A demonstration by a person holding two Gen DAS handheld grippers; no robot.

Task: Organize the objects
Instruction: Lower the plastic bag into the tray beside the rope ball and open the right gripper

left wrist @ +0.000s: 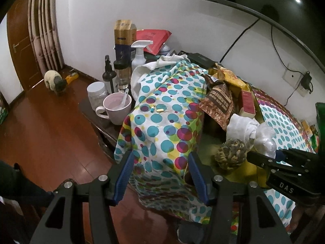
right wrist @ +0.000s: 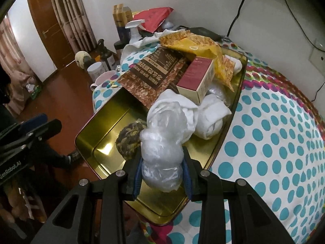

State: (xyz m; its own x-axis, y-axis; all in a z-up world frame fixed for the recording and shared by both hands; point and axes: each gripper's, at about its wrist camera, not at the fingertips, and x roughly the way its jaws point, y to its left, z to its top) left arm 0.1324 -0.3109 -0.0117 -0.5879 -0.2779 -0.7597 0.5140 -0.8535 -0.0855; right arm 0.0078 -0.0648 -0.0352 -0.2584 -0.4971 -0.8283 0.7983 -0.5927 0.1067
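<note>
My right gripper (right wrist: 162, 158) is shut on a crumpled clear plastic bag (right wrist: 164, 134) just above the near end of a gold tin (right wrist: 95, 128). In the tin lie a mesh bag of dried brown pieces (right wrist: 130, 138), rolled white cloths (right wrist: 211, 120), a maroon box (right wrist: 195, 77), a brown snack packet (right wrist: 154, 75) and a yellow packet (right wrist: 195, 44). My left gripper (left wrist: 161, 158) stands open with nothing between its fingers, over the polka-dot cloth (left wrist: 162, 126) where it hangs off the table edge. The left wrist view shows the right gripper (left wrist: 264, 156) with the plastic bag (left wrist: 264, 138) at the right.
Loose pills (left wrist: 158, 109) lie on the cloth. A dark side table holds a pink mug with a spoon (left wrist: 116, 105), a white-lidded jar (left wrist: 96, 95), bottles and a spray bottle (left wrist: 140, 55). A red bag (left wrist: 154, 38) leans on the wall. Wooden floor lies to the left.
</note>
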